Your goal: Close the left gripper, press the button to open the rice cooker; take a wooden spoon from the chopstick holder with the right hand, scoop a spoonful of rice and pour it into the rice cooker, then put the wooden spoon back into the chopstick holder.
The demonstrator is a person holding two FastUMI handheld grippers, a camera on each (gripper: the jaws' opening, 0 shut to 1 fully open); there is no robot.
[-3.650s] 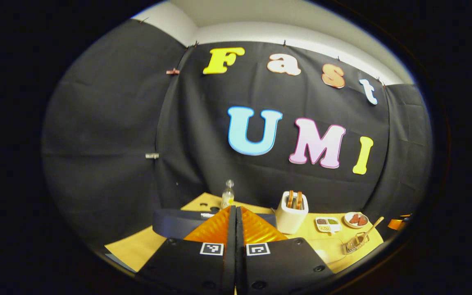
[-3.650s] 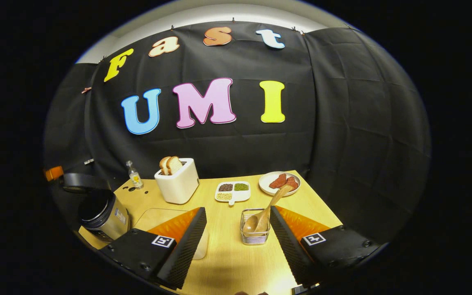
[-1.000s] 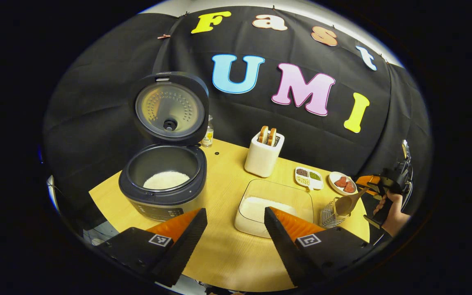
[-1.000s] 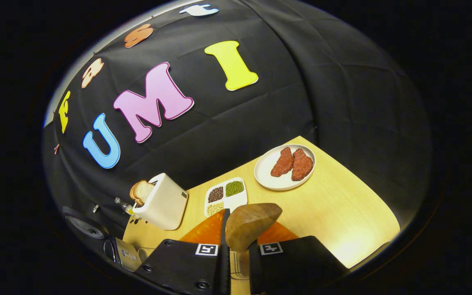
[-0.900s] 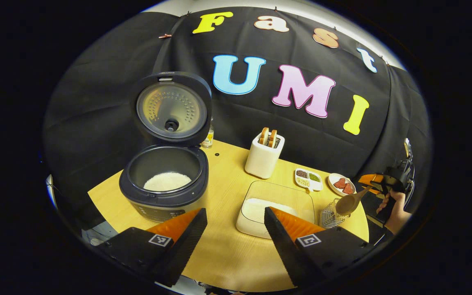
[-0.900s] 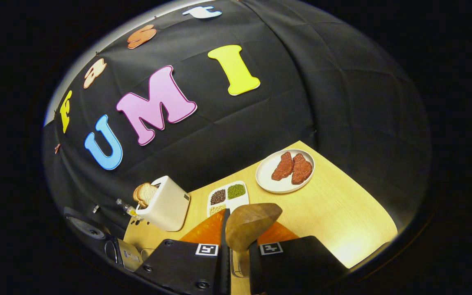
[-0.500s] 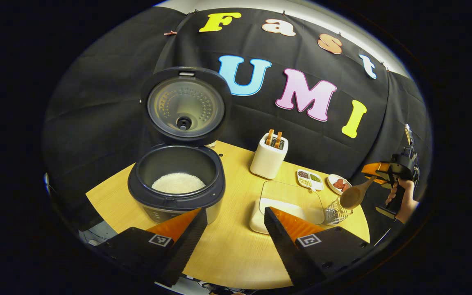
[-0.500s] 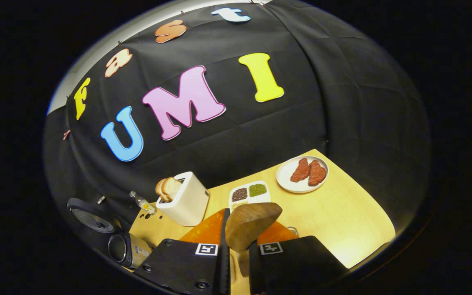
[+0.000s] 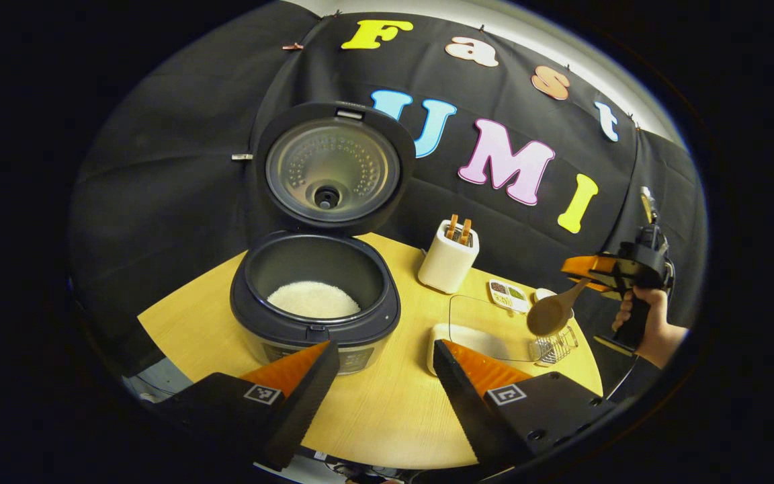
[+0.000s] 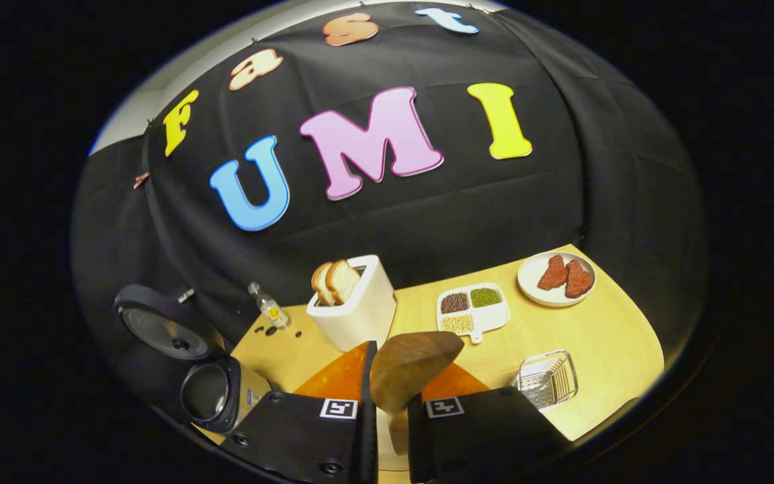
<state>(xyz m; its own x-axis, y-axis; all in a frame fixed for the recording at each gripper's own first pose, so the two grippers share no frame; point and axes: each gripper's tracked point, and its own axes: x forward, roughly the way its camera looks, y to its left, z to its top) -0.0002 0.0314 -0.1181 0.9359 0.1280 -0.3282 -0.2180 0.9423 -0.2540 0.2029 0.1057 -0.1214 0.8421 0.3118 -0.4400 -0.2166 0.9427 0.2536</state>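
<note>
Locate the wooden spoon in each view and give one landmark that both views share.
Left gripper view: the wooden spoon is at far right, held above the chopstick holder.
Right gripper view: the spoon's bowl fills bottom centre, between this tool's fingers.
Shared landmark: the white toaster.

Open rice cooker [image 9: 315, 296] with rice, left tongs [image 9: 385, 356] spread, right tongs [image 9: 585, 272] gripping wooden spoon [image 9: 552, 310]

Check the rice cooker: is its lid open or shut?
Open. The rice cooker has its lid swung upright behind the pot, and white rice lies exposed inside.
</note>
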